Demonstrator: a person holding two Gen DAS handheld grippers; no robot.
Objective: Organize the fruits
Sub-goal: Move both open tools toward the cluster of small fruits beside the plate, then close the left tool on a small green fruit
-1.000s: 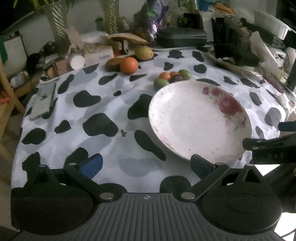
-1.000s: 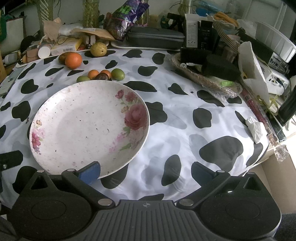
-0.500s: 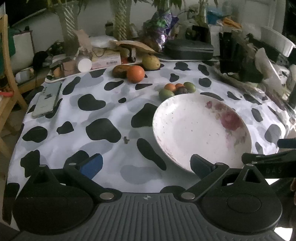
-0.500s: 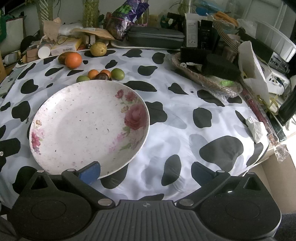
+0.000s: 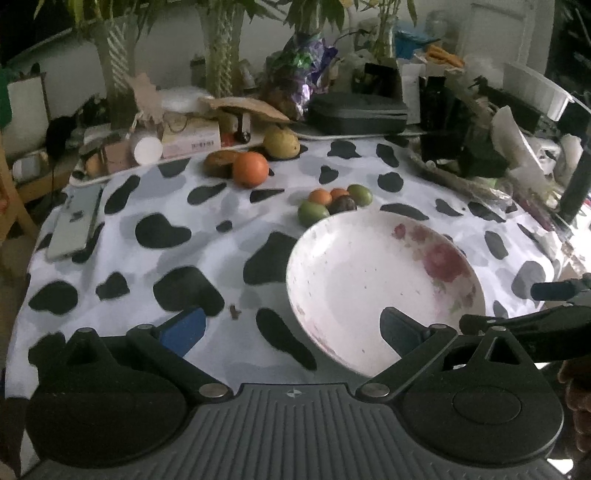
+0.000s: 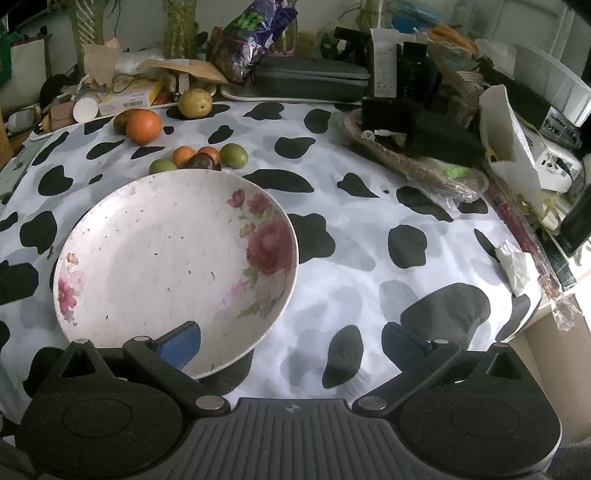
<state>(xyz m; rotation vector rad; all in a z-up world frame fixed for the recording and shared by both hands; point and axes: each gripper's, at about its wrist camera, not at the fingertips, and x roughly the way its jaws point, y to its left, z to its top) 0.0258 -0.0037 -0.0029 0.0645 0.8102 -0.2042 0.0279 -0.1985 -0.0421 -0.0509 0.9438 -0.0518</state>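
A white floral plate (image 5: 369, 258) (image 6: 155, 251) lies empty on the cow-print tablecloth. Just behind it sits a cluster of small fruits: a green one (image 5: 313, 213) (image 6: 162, 165), two small orange ones (image 5: 320, 196) (image 6: 183, 155), a dark one (image 5: 342, 204) (image 6: 200, 161) and another green one (image 5: 359, 194) (image 6: 233, 155). Farther back lie a large orange (image 5: 250, 169) (image 6: 143, 126), a brown fruit (image 5: 218, 163) and a yellow-green fruit (image 5: 280, 141) (image 6: 195, 103). My left gripper (image 5: 291, 328) is open and empty at the plate's near left rim. My right gripper (image 6: 291, 341) is open and empty at the plate's near right rim.
A phone (image 5: 74, 223) lies at the left table edge. Boxes, a grey case (image 6: 310, 79), a snack bag (image 6: 251, 33) and plant stems crowd the back. A basket with dark items (image 6: 417, 147) and papers fill the right side. The right table edge (image 6: 535, 306) drops off.
The left gripper has drawn back and risen a little, so the table looks farther away. The right gripper has not moved. No fruit has moved.
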